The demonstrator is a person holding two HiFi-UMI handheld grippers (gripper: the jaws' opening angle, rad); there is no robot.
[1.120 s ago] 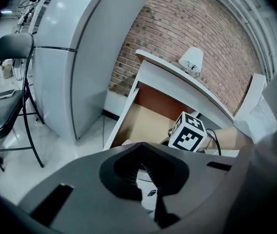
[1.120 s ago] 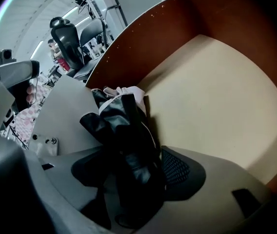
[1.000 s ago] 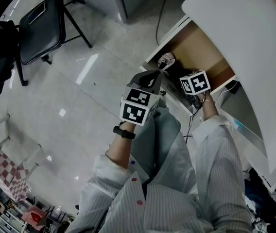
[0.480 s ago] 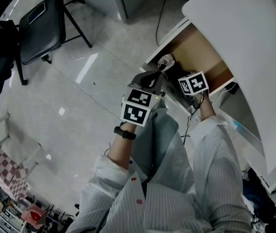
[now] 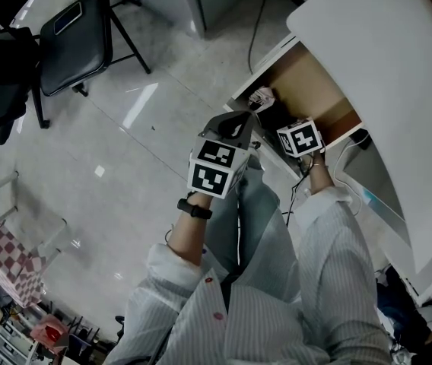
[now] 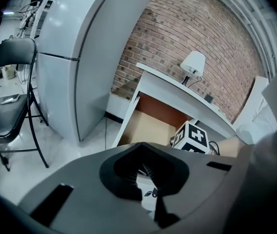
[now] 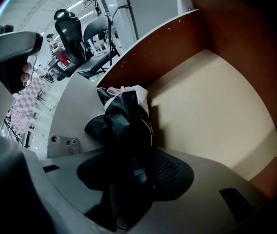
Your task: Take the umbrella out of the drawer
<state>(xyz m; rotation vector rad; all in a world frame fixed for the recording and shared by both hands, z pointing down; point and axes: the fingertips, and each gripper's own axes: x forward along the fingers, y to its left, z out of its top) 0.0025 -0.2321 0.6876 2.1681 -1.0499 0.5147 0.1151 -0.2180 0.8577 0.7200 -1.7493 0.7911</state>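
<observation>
A person in a striped shirt (image 5: 277, 310) leans over an open drawer (image 5: 315, 74) under a white desktop (image 5: 383, 67), a gripper in each hand; the folded umbrella (image 7: 124, 116), black with a pale trim, lies in the drawer's corner, against its white wall and on the tan bottom, the rest of which is bare.

The right gripper (image 7: 133, 174) points steeply down into the drawer, its marker cube (image 5: 300, 138) just above the rim; its jaws have just been closing and now grip the umbrella, whose dark fabric fills the gap between them, its far end sticking out toward the corner.

The left gripper (image 5: 239, 122) hangs above the drawer's outer edge, beside the right one and apart from the umbrella; its jaws are drawn together with only a sliver of light between them, and they hold nothing; a dark wristwatch (image 5: 194, 208) shows on the arm behind it.

To the left, well apart from the desk, a black folding chair (image 5: 75, 40) stands on the glossy tiled floor (image 5: 125, 150); the left gripper view takes in a pale refrigerator (image 6: 75, 57) and a brick wall (image 6: 192, 28) behind the desk.
</observation>
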